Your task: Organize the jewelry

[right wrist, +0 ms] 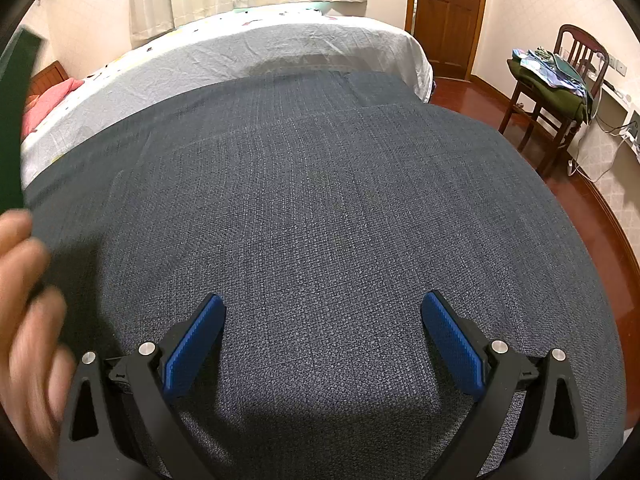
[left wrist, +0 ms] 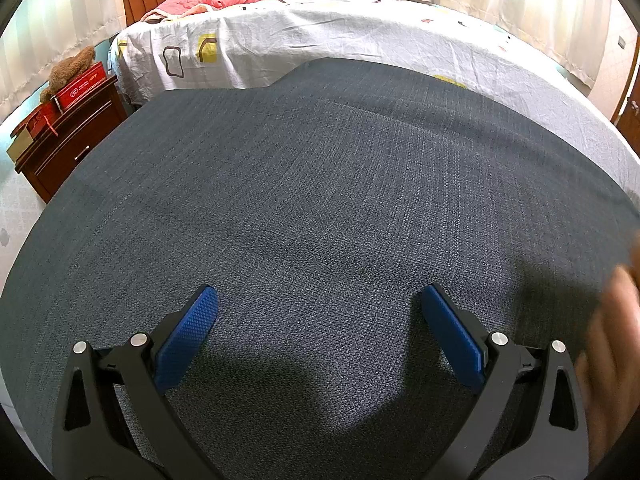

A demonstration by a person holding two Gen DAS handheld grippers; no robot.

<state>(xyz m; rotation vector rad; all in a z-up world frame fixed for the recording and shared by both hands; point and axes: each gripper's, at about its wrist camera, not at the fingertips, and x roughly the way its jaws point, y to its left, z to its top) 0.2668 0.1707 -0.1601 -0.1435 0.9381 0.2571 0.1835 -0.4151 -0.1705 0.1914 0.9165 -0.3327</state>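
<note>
Left gripper (left wrist: 319, 300) spread wide over grey cloth (left wrist: 320, 200), nothing between the jaws. Right gripper (right wrist: 323, 309) likewise spread and empty. Blurred hand (right wrist: 28, 320) just left of right jaws, gripping a dark green thing (right wrist: 16, 120). No jewelry discernible.

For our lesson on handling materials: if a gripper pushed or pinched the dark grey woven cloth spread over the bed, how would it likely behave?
The grey cloth probably bunches rather than slides: soft folds show near its far edge. It looks floppy, draping over the bed. Its coarse weave should give the left gripper decent grip.
</note>
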